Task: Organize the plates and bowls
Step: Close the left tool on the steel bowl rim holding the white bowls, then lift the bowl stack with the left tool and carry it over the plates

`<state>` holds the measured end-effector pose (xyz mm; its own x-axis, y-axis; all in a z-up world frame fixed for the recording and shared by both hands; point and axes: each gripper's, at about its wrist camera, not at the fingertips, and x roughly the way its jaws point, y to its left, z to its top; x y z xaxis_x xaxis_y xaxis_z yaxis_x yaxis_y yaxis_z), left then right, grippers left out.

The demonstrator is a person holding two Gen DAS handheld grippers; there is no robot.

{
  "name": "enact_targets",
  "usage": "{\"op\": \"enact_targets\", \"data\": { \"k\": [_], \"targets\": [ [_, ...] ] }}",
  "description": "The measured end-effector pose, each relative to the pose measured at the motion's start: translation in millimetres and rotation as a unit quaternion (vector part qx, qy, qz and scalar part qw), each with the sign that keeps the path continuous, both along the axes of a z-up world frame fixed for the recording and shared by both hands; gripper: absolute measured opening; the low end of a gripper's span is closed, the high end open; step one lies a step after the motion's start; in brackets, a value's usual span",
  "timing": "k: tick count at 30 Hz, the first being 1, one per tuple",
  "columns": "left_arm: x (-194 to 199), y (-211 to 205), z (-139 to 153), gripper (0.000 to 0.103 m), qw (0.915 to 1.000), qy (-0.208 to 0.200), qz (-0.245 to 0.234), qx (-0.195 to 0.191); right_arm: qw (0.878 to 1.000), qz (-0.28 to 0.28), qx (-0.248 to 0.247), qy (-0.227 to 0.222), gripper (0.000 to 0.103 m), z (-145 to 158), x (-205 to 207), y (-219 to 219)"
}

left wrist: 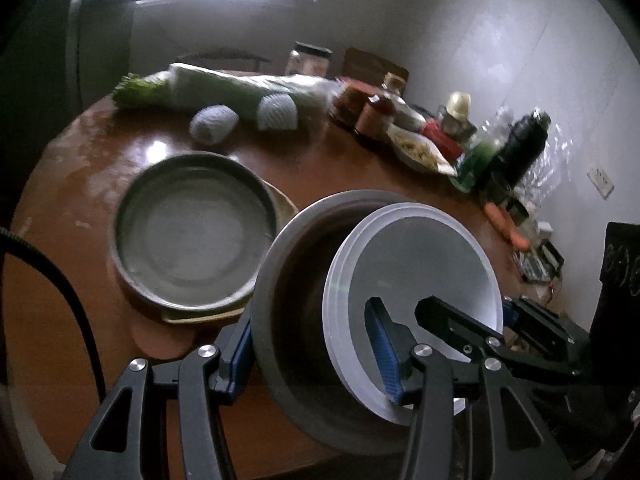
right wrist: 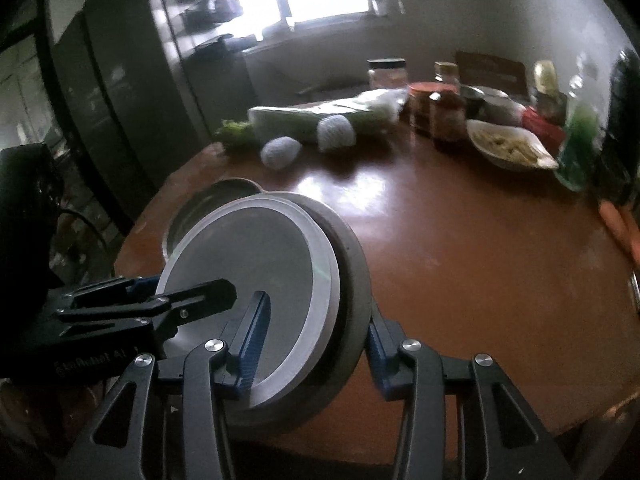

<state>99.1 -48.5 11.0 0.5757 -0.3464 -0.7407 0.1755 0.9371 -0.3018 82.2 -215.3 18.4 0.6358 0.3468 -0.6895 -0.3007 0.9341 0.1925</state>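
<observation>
Both grippers lift one tilted stack.
Left gripper (left wrist: 316,364) and right gripper (right wrist: 312,346) each clamp the grey metal bowl (left wrist: 288,288) with white plates (left wrist: 412,276) inside, apparently; keep them level, moving together.

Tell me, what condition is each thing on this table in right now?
grey bowl: tilted steeply, clamped by both grippers.
white plates: nested in the grey bowl, tilted with it.
left gripper: shut on the grey bowl and plates.
right gripper: shut on them from the opposite side.
grey pan: flat on the table, empty.
white dish: on the table, holding food.
glass jar: upright, lid on.
</observation>
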Motion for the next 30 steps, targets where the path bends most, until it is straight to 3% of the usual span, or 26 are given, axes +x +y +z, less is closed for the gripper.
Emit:
{"op": "enact_targets", "data": {
  "k": [16,30],
  "targets": [
    [-0.5,61.2,16.6,0.051,0.9980,-0.027,0.058,0.007,0.998,0.059,-0.004,-0.024,0.046,13.6,24.9,66.7],
    [44.3,85.9,13.6,0.051,0.9959,-0.022,0.085,0.020,0.997,0.078,-0.013,-0.017,0.044,9.8,76.7,95.2]
  ]
}}
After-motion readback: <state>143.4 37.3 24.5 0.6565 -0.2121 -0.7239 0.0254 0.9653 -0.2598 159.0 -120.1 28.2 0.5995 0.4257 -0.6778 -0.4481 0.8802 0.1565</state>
